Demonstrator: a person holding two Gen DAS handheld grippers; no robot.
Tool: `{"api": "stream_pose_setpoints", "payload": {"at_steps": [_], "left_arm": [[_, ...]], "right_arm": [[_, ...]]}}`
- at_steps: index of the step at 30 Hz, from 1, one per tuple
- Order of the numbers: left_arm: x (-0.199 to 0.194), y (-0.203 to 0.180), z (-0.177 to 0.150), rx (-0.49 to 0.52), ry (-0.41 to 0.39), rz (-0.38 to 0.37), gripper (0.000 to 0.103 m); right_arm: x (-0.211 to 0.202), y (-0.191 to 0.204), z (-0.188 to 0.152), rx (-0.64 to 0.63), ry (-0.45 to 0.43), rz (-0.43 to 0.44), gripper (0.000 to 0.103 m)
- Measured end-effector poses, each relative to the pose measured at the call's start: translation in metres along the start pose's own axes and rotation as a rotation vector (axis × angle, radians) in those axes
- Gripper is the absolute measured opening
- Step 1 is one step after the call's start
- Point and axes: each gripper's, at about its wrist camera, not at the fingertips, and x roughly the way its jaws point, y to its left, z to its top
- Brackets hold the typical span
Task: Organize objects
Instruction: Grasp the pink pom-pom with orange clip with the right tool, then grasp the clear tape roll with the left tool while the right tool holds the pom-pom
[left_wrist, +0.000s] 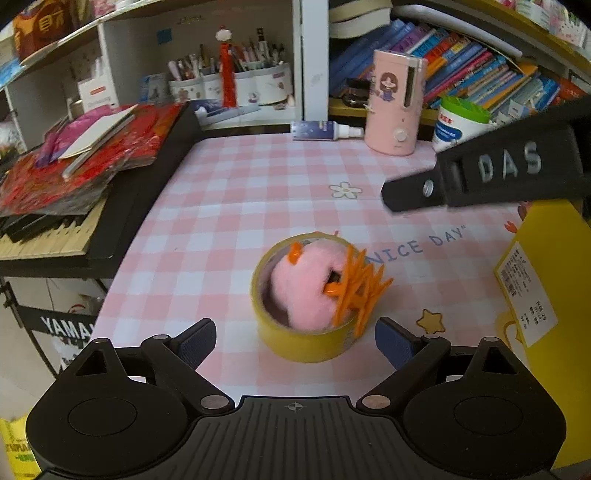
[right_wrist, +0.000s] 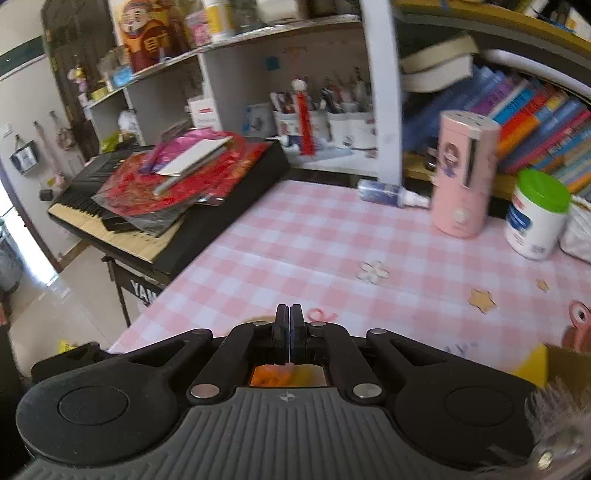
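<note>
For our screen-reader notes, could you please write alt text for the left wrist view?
An open left claw faces a yellow tape roll holding a pink plush toy on a pink checked tablecloth; the right claw enters from the right.

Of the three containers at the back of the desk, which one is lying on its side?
The small blue spray bottle; the pink canister and the green-lidded tub to its right both stand upright.

My right gripper (right_wrist: 290, 314) bottom centre, fingers pressed together, empty, above pink-checked tablecloth (right_wrist: 314, 240); tall pink cylindrical canister (right_wrist: 463, 173) upper right.
</note>
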Motion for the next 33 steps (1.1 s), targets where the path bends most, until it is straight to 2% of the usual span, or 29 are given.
{"api": "stream_pose_setpoints", "payload": {"at_steps": [2, 3, 5, 7, 8, 12, 15, 19, 22, 25, 28, 31, 33], "left_arm": [[-0.001, -0.004, -0.001, 0.011, 0.001, -0.010, 0.095], [-0.002, -0.006, -0.003, 0.019, 0.001, -0.010, 0.095], [-0.004, -0.009, -0.007, 0.027, 0.006, -0.008, 0.095], [-0.006, -0.007, -0.010, 0.022, 0.015, -0.004, 0.095], [-0.007, -0.006, -0.012, 0.015, 0.019, 0.001, 0.095], [-0.011, 0.001, -0.014, -0.019, 0.029, 0.022, 0.095], [-0.013, 0.004, -0.015, -0.025, 0.032, 0.030, 0.095], [-0.014, 0.007, -0.018, -0.039, 0.039, 0.033, 0.095], [-0.016, 0.005, -0.018, -0.029, 0.034, 0.040, 0.095], [-0.016, 0.006, -0.015, -0.042, 0.021, 0.030, 0.095], [-0.012, 0.004, -0.011, -0.038, 0.016, 0.023, 0.095], [-0.003, 0.001, -0.004, -0.033, 0.010, 0.007, 0.095], [0.005, -0.003, 0.001, -0.025, 0.009, -0.001, 0.095]], "right_arm": [[0.002, -0.006, -0.003, 0.032, 0.029, 0.012, 0.004], [0.004, -0.007, -0.004, 0.042, 0.042, 0.025, 0.009], [0.007, -0.006, -0.005, 0.043, 0.056, 0.053, 0.020], [0.012, 0.000, -0.006, 0.019, 0.068, 0.070, 0.041], [0.015, 0.004, -0.006, 0.002, 0.073, 0.073, 0.043], [0.037, 0.020, -0.006, -0.088, 0.124, 0.081, 0.043], [0.060, 0.028, -0.013, -0.146, 0.209, 0.027, 0.048], [0.063, 0.043, -0.016, -0.300, 0.225, 0.004, 0.054], [0.068, 0.048, -0.023, -0.386, 0.223, -0.004, 0.052], [0.061, 0.037, -0.019, -0.303, 0.181, 0.034, 0.048], [0.041, 0.027, -0.009, -0.200, 0.089, 0.051, 0.047], [0.012, 0.013, 0.001, -0.131, -0.012, 0.029, 0.047], [0.001, 0.003, 0.003, -0.088, -0.038, -0.025, 0.047]]}}
